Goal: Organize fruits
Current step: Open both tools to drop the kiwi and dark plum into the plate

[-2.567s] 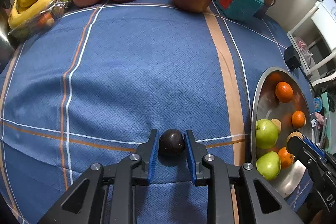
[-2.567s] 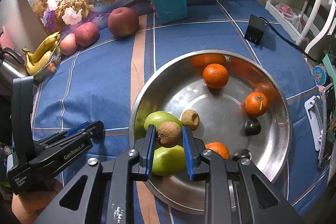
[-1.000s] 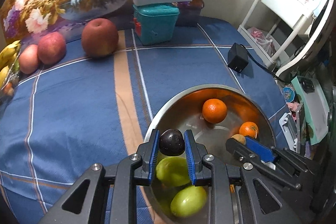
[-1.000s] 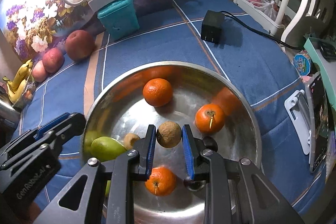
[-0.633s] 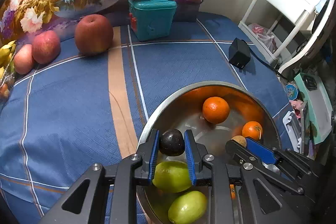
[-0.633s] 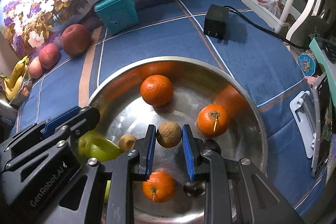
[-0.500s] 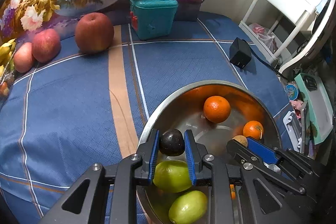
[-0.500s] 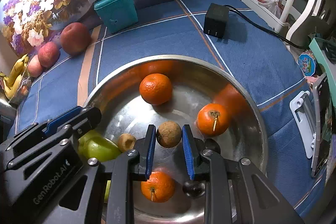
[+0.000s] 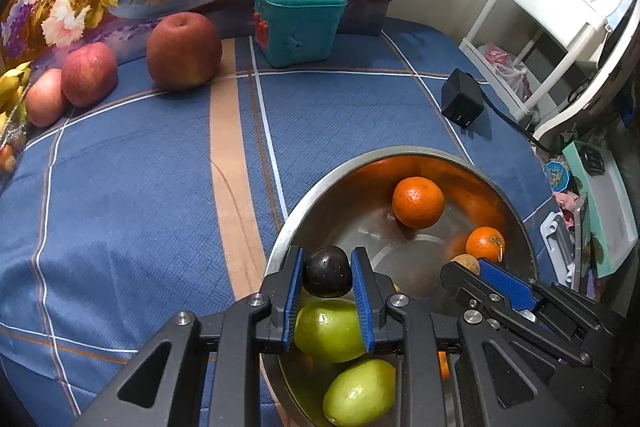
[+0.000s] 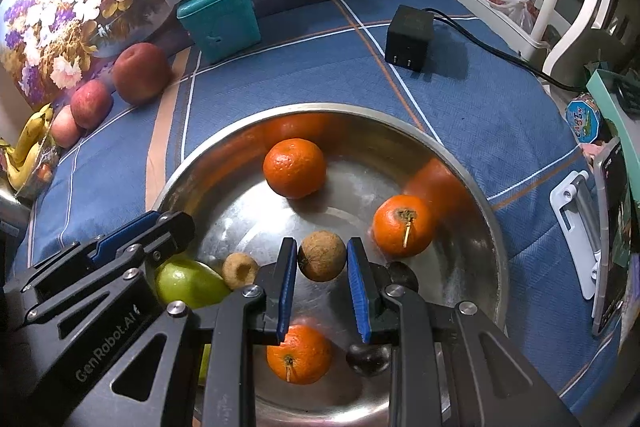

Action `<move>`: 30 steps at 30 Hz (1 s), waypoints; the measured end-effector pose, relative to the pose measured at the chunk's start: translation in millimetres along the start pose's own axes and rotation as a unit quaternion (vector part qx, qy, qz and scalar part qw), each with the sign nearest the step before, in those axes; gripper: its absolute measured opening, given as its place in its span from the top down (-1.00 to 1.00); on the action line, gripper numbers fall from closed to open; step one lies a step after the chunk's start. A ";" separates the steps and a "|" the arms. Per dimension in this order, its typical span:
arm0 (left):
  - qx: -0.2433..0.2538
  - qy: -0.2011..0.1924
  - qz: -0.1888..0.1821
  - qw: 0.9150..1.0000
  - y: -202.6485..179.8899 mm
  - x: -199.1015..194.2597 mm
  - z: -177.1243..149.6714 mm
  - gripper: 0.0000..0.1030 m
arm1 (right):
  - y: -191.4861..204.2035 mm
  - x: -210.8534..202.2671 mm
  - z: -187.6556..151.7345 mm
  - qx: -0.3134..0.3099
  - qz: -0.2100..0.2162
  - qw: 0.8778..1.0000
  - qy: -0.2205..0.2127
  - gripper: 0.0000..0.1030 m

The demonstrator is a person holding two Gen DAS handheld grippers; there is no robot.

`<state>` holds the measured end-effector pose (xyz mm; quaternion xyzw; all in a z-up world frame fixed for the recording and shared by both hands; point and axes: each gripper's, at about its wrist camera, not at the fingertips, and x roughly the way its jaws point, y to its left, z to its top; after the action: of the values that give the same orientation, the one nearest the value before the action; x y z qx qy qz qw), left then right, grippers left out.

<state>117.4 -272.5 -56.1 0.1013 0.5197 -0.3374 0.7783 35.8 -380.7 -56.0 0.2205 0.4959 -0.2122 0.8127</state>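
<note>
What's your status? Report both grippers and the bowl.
Left gripper shut on dark plum, over bowl edge. Right gripper shut on brown fruit, mid-bowl. Oranges, green apples below; drop spots tight.

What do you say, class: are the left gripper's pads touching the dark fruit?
Touching. The left wrist view shows the dark fruit squeezed between both blue pads of the left gripper, no gap.

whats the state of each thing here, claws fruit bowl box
left claw: shut on dark plum, over bowl
right claw: brown fruit between its pads, grip unclear
steel bowl: upright, holding fruit
teal box: lid closed
black adapter: on the cloth, corded
</note>
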 end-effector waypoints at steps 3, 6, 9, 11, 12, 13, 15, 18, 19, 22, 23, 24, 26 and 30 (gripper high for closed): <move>0.001 0.000 0.000 1.000 -0.7 -1.6 -0.6 0.47 | -0.3 -2.2 0.2 0.001 0.001 1.000 -0.001 0.48; 0.001 0.003 -0.001 1.000 -0.6 -1.5 -0.4 0.45 | -0.2 -5.5 0.7 0.000 0.001 1.000 -0.004 0.48; -0.007 0.007 -0.006 1.000 1.0 -2.1 -0.8 0.45 | 0.0 -7.9 0.9 0.001 0.001 1.000 -0.007 0.48; -0.010 0.008 -0.008 1.000 2.2 -3.5 -1.0 0.44 | -0.5 -9.6 0.9 0.002 0.002 1.000 -0.008 0.48; -0.010 0.008 -0.008 1.000 2.3 -4.2 -1.2 0.44 | -0.3 -10.5 0.9 0.001 0.003 1.000 -0.008 0.48; -0.010 0.008 -0.008 1.000 2.6 -5.1 -1.2 0.43 | 0.2 -11.0 1.5 0.001 0.003 1.000 -0.008 0.48; -0.012 0.007 -0.009 1.000 3.1 -6.1 -1.3 0.38 | 0.4 -12.2 2.6 0.000 0.003 1.000 -0.009 0.47; -0.016 0.005 -0.012 1.000 4.0 -9.1 -1.2 0.15 | 1.1 -13.7 3.3 -0.001 0.004 1.000 -0.010 0.48; -0.017 0.003 -0.012 1.000 4.3 -10.8 -1.2 0.11 | 1.4 -14.2 3.2 -0.001 0.004 1.000 -0.010 0.47; -0.021 0.001 -0.015 1.000 6.3 -15.1 -1.0 0.10 | 1.7 -15.2 2.8 -0.002 0.004 1.000 -0.010 0.47; -0.023 0.000 -0.015 1.000 7.4 -16.5 -1.1 0.09 | 1.5 -15.7 2.5 -0.003 0.004 1.000 -0.010 0.47; -0.025 -0.001 -0.015 1.000 8.4 -17.7 -1.1 0.07 | 1.6 -15.9 2.7 -0.003 0.004 1.000 -0.010 0.47; -0.031 -0.001 -0.013 0.999 11.7 -19.6 -1.4 -0.03 | 2.1 -16.6 2.4 -0.003 0.004 1.000 -0.010 0.47; -0.052 0.000 -0.007 0.999 24.1 -23.1 -4.0 -0.19 | 3.4 -17.7 1.5 -0.006 0.004 1.000 -0.010 0.47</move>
<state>124.3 -242.6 -42.2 0.0564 0.5372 -0.3155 0.7802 31.3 -376.5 -39.0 0.2157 0.4876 -0.2080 0.8200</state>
